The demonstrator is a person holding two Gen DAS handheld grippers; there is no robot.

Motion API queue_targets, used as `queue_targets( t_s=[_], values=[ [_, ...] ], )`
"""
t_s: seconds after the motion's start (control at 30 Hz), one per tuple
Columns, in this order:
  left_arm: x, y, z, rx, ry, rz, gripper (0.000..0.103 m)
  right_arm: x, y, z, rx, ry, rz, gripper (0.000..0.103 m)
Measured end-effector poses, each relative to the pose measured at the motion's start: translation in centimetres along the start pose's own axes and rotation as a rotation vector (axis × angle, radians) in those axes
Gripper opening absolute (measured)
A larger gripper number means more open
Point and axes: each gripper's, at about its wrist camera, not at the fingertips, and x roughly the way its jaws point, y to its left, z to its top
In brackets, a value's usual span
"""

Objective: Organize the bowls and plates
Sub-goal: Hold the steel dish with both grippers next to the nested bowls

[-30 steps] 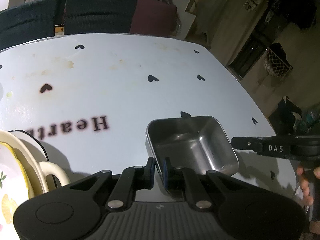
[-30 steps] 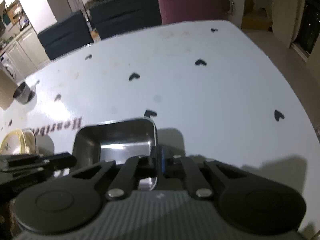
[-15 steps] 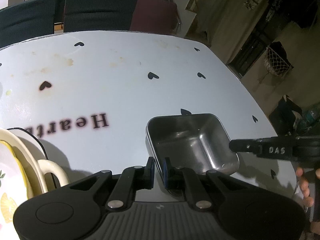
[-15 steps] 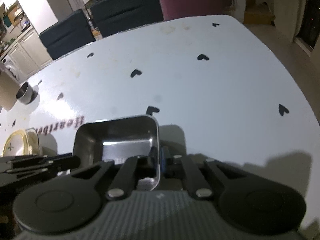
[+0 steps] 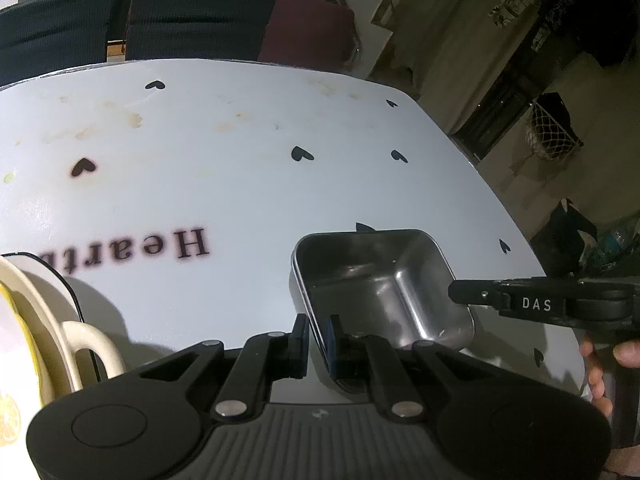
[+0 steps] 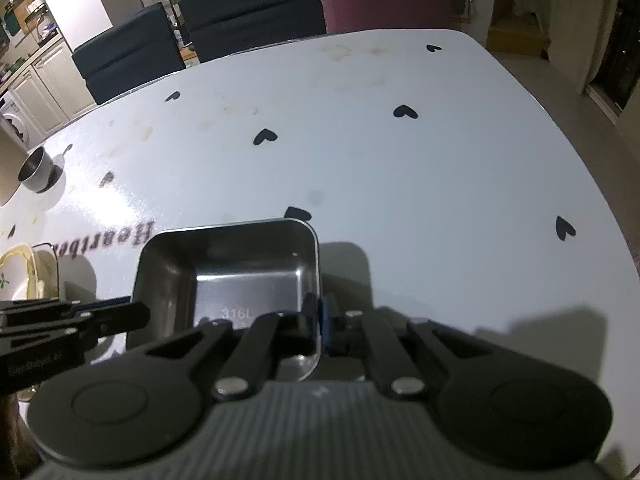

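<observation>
A square steel tray (image 5: 384,284) with rounded corners and a rolled rim sits on the white table (image 5: 240,184), near the table's right-hand part as the left wrist view has it, just this side of a printed black heart half hidden behind its far rim. Its inside is bare, dull and shiny in patches, and the right wrist view reads a stamped "316L" on its floor (image 6: 244,280). Both tools are clamped on it. The left gripper (image 5: 318,330) points steeply down over the near-left wall, its two blue-padded fingers pinched nearly together with the thin rim between them, one inside the tray and one outside. The right gripper (image 6: 317,316) tilts down more steeply and pinches the opposite wall the same way, its jaws all but touching across the metal. In the left wrist view the right gripper's black finger marked "DAS" (image 5: 536,304) reaches in level from the right to the tray's rim, with the person's hand (image 5: 600,364) curled on its handle behind. Whether the tray's base rests on the table or is slightly raised cannot be told. At the left, well apart from the tray, cream dishes (image 5: 36,320) with a yellow lemon pattern stand stacked beside the word "Heart" (image 5: 160,250) printed on the tabletop. A small steel cup (image 6: 36,170) stands far off toward the left edge, and dark chairs (image 6: 248,4) line the far side.
</observation>
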Motion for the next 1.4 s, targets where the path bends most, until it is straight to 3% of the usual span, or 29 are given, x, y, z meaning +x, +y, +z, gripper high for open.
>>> queue_targets(
  t_s=[0.53, 0.7, 1.4],
  values=[
    [-1.7, -0.4, 0.0, -0.015, -0.012, -0.034, 0.011, -2.0, -0.2, -0.1, 0.022, -0.052, 0.028, 0.005],
    [-1.5, -0.6, -0.2, -0.018, -0.006, -0.011, 0.023, -2.6, -0.6, -0.4, 0.033, -0.057, 0.018, 0.006],
    [-0.8, -1.5, -0.9, -0.007, 0.035, -0.005, 0.023, -3.6, -0.8, -1.0, 0.032, -0.06, 0.025, 0.006]
  ],
)
